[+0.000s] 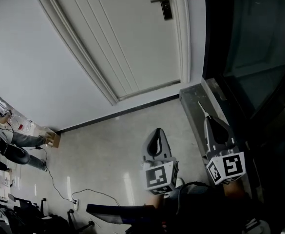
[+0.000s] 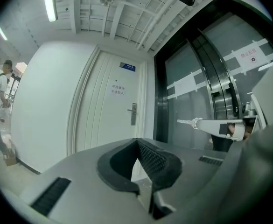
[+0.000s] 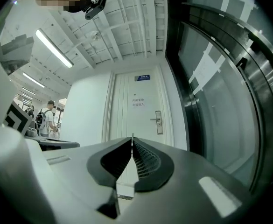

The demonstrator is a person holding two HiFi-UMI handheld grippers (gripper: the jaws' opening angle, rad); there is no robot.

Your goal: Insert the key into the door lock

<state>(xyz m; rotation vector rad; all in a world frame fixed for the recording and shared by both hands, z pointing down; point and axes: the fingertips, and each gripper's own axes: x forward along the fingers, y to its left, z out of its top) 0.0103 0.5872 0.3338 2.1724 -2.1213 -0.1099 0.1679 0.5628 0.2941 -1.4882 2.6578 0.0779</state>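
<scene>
Right gripper (image 3: 132, 143) has its jaws pinched together on the key (image 3: 132, 136). In its own view you only see a thin metal sliver poking up where the 2 dark ribbed pads (image 3: 148, 160) meet. In the head view the same gripper (image 1: 208, 119) sits at the lower right of the frame, and the key (image 1: 201, 107) sticks out of its tip as a skinny blade pointing up and a bit left. From the left gripper view, the key (image 2: 186, 122) shows at the right-middle of the frame, held roughly level.

Left gripper (image 2: 137, 143) has its jaws closed too, tips meeting, with nothing between them. In the head view it (image 1: 158, 131) is at bottom centre, left of the right gripper and a little lower.

The door lock (image 1: 163, 1) is at the top of the head view on the white panelled door (image 1: 127, 43), well apart from both grippers. In the right gripper view the lock (image 3: 158, 122) sits just right of and above the key tip, but clearly far off. No contact with the lock.

A person (image 3: 46, 118) with a backpack stands at the left-middle of that view. Dark glass panels (image 3: 229, 106) fill the right side.
</scene>
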